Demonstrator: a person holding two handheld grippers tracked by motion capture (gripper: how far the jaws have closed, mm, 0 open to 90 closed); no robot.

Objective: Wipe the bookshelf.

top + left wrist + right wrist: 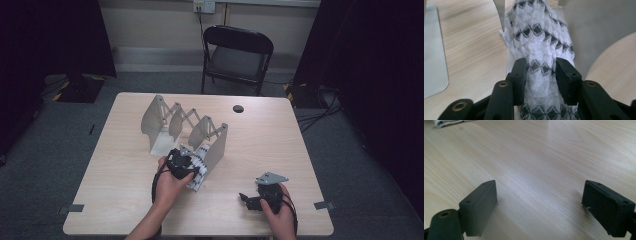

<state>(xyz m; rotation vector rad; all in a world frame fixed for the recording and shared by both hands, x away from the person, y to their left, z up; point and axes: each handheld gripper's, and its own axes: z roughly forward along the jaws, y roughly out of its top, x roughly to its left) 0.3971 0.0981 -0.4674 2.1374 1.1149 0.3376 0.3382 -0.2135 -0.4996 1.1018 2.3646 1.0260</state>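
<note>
The folded cloth [539,40], white knit with rows of black diamonds, lies in the near slot of the grey expanding rack [215,145], its long axis from 7 to 1 o'clock on the pale wooden worktop [120,170]. The left tongs [541,71] hold its near end, pads loosely touching. The right tongs [540,205] are open over bare wood at 5 o'clock.
</note>
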